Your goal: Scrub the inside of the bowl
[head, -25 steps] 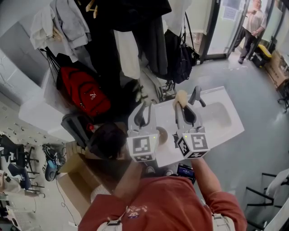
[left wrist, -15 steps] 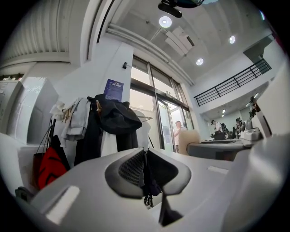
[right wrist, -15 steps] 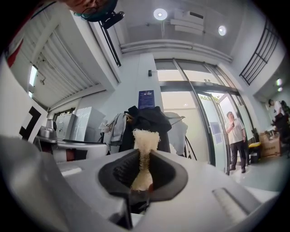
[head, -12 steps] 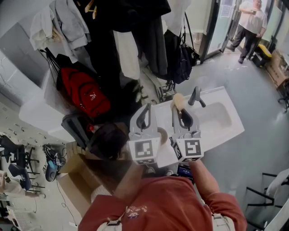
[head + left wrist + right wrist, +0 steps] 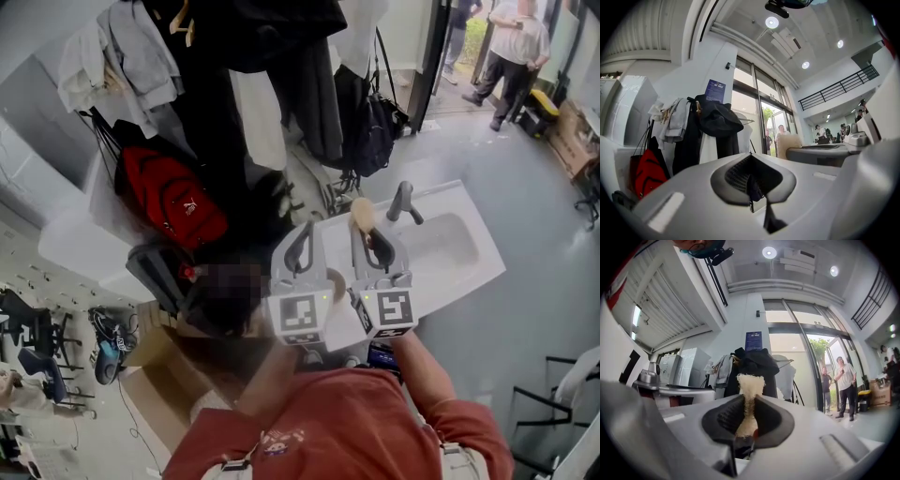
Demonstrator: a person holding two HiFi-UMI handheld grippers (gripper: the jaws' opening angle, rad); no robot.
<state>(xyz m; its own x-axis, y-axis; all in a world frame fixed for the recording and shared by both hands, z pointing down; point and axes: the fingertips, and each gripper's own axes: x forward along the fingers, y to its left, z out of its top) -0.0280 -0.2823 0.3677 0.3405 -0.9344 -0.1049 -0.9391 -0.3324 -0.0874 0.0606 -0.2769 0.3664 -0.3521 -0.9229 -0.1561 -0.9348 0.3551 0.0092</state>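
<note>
My right gripper [image 5: 368, 230] is shut on a tan sponge [image 5: 362, 215], which sticks up from between its jaws over the white counter [image 5: 441, 281]. In the right gripper view the sponge [image 5: 750, 397] is pinched at its middle between the dark pads [image 5: 726, 418], and the gripper [image 5: 746, 425] points out at the room. My left gripper [image 5: 298, 246] hangs beside it on the left, shut with nothing in it; its own view shows the jaws of the left gripper [image 5: 752, 187] closed together. A small round tan thing [image 5: 336, 281], perhaps the bowl, shows between the two grippers, mostly hidden.
A grey faucet [image 5: 401, 200] stands behind the sunken basin [image 5: 450, 239]. Coats and a red backpack [image 5: 173, 202] hang on a rack to the left. A cardboard box [image 5: 155, 375] sits on the floor. People [image 5: 506, 47] stand by the glass door.
The left gripper's jaws have closed. The right gripper with the sponge has shifted left, nearer the left gripper.
</note>
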